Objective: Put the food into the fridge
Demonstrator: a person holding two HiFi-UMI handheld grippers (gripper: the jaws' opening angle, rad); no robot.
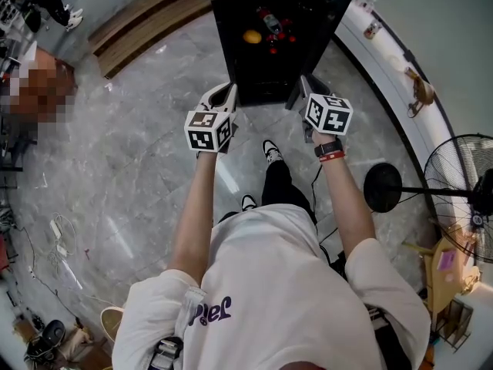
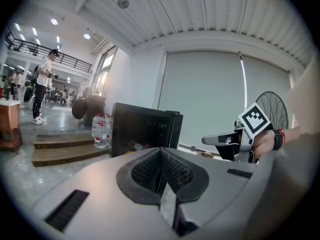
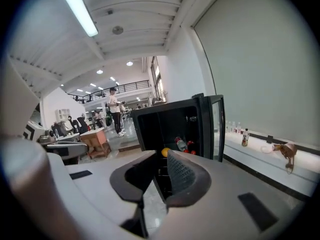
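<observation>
Shiny grey stone floor (image 1: pixel 146 153); the open black box fridge (image 1: pixel 254 75) up top holds a round yellow fruit (image 1: pixel 252 36). The left tool (image 1: pixel 229 92) is closed, the right tool (image 1: pixel 304 85) narrow, both empty.

Black fridge (image 1: pixel 239 79) upright on floor, far centre, door (image 1: pixel 339 10) swung open at right. Inside: round orange fruit (image 1: pixel 252 36) at left, bottle (image 1: pixel 271 23) lying just beside, small red items (image 1: pixel 283 43) near right.

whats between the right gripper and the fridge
Nothing but floor. The right gripper view shows only bare floor between the right gripper and the open fridge; its jaws stand apart and empty.
</observation>
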